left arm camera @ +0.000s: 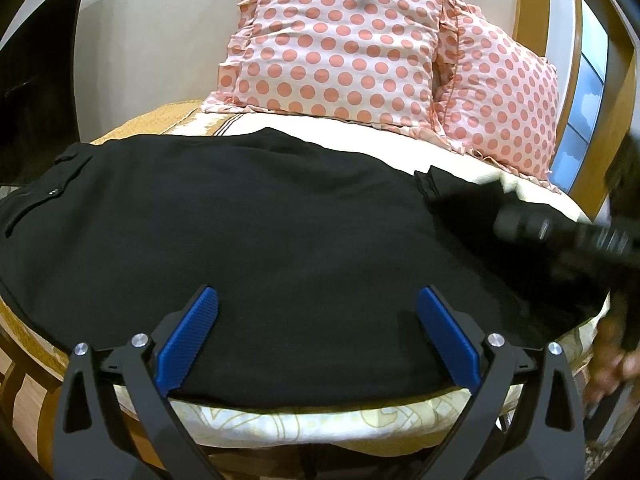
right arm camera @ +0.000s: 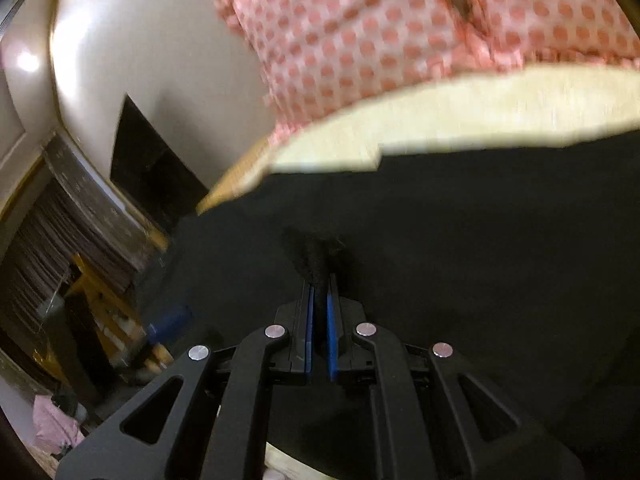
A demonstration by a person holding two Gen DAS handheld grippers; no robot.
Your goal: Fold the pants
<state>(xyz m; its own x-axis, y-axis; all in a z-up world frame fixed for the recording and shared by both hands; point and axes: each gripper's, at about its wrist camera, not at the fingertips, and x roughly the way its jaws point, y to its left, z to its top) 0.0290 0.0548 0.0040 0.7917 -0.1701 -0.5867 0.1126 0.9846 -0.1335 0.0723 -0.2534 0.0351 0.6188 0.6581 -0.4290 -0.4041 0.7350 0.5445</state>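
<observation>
Black pants (left arm camera: 240,220) lie spread across the bed, waistband and a back pocket at the left. My left gripper (left arm camera: 318,300) is open just above the pants near the bed's front edge, blue pads wide apart, holding nothing. My right gripper (right arm camera: 320,280) is shut on a pinched fold of the black pants (right arm camera: 460,240) and holds it over the rest of the cloth. It also shows blurred at the right of the left wrist view (left arm camera: 560,236), over the far end of the pants.
Two pink polka-dot pillows (left arm camera: 340,40) lean at the head of the bed. The cream patterned bedsheet (left arm camera: 280,420) shows at the front edge. A plain wall (left arm camera: 160,40) is behind, and wooden furniture (right arm camera: 96,304) stands at the left of the right wrist view.
</observation>
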